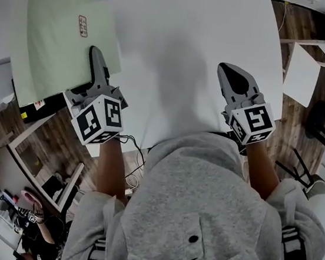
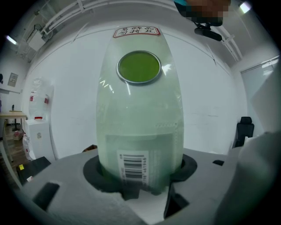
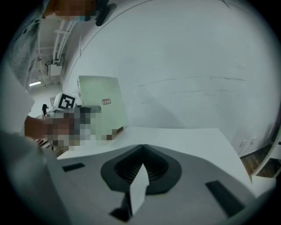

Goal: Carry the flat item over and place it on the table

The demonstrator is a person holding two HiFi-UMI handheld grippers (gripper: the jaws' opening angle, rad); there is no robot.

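Observation:
The flat item (image 1: 62, 36) is a pale green sheet in clear wrap, with a small label near its middle. It lies over the left corner of the white table (image 1: 184, 52) and juts out past the table's edge. My left gripper (image 1: 95, 52) is shut on its near edge. In the left gripper view the flat item (image 2: 140, 114) fills the space between the jaws, showing a barcode and a round green sticker. My right gripper (image 1: 225, 67) hovers over the table's right part, shut and holding nothing. The right gripper view shows the flat item (image 3: 99, 107) far to the left.
A white stand (image 1: 314, 63) and dark chair legs (image 1: 323, 127) are on the wooden floor right of the table. Cables (image 1: 134, 164) hang under the table's near edge. Clutter and shelves (image 1: 17, 196) lie low on the left.

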